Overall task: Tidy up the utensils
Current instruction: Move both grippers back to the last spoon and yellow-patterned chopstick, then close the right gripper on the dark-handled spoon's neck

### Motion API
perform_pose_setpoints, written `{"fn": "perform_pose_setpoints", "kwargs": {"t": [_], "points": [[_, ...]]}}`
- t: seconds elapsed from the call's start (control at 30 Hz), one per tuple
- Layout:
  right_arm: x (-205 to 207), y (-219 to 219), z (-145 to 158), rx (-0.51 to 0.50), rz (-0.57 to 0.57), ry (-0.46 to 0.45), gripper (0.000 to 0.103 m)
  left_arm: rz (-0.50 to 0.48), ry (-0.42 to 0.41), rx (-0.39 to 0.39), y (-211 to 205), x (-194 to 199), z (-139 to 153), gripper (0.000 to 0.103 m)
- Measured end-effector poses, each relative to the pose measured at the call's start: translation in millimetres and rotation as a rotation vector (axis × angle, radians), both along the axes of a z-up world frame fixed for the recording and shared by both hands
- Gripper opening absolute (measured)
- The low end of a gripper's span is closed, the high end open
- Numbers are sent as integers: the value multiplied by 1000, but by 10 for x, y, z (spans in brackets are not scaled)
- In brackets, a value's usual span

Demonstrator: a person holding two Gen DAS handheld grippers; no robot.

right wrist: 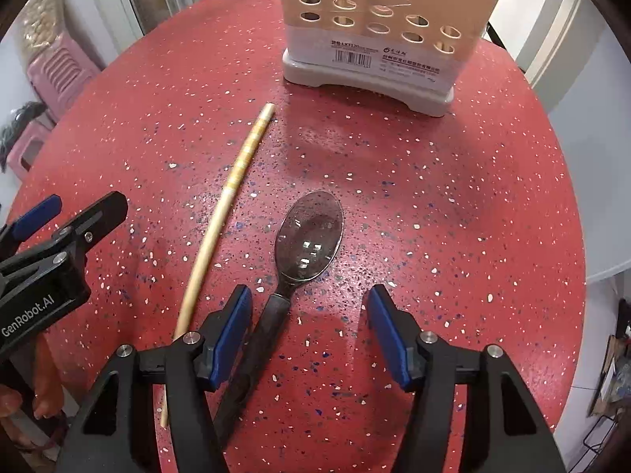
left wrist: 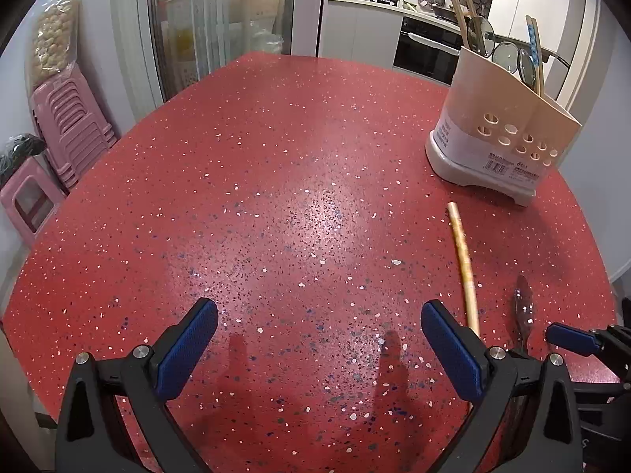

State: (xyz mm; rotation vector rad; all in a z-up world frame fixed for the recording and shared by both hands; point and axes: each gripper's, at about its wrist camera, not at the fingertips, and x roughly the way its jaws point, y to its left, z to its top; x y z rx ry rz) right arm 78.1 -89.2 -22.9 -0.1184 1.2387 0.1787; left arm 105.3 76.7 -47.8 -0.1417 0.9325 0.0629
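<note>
At the far left, off the worktop [left wrist: 276, 157], a stack of pink plastic stools [left wrist: 71, 126] leans by the wall, with a clear bag of pale round items [left wrist: 51, 39] hanging above it. The worktop itself is red terrazzo speckled white and blue.

The left gripper [left wrist: 319, 327] hangs over a bare stretch of worktop, its blue-padded fingers [left wrist: 189, 343] spread wide with nothing between them. In the right wrist view its black body carries the writing "GenRobot.AI".

Just to the right of it lies a single wooden chopstick [right wrist: 224, 213], flat on the worktop, with a banded yellow section near its far end. Beside that lies a dark spoon [right wrist: 307, 236], bowl up and pointing toward the holder, its black handle running back toward the right gripper [right wrist: 309, 307]. That gripper's fingers [right wrist: 232, 331] are partly open on either side of the handle; the left pad sits just beside the handle, the right pad stands apart from it, and no grip shows.

Furthest right and back stands the beige utensil holder [left wrist: 493, 118] on a grey base, with round holes in its front wall. It holds wooden chopsticks [left wrist: 457, 8], a blue-handled utensil [left wrist: 532, 43] and several dark spoons [left wrist: 504, 55]. Its white label carries a barcode, "LX3120", and Chinese characters too small to read.
</note>
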Motion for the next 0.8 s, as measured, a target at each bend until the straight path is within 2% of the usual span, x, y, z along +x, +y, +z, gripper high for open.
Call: {"fn": "perform_pose_setpoints", "kwargs": {"t": [0.03,0.1,0.17,0.2,0.27,0.43,0.6,0.8], "points": [[0,-17,4,-1,2,0,60,-4,0,0,-7,2,2,103],[-6,-44,21,1,10,-4,46,-15,2,0,-30,4,8,103],[-25,-64,41,5,14,-5,28,-29,6,-4,-61,8,12,103],[-28,-86,45,8,18,-7,26,-43,10,-10,-89,21,15,103],[-62,-138,58,8,14,-18,13,-66,18,-17,-150,49,15,103],[-108,-421,103,90,2,-25,13,-101,53,-3,-304,145,-26,103],[-90,-687,99,167,-29,-23,13,-95,103,-6,-383,322,-77,103],[-112,-862,147,216,-38,-38,13,-155,143,11,-612,498,-83,103]]}}
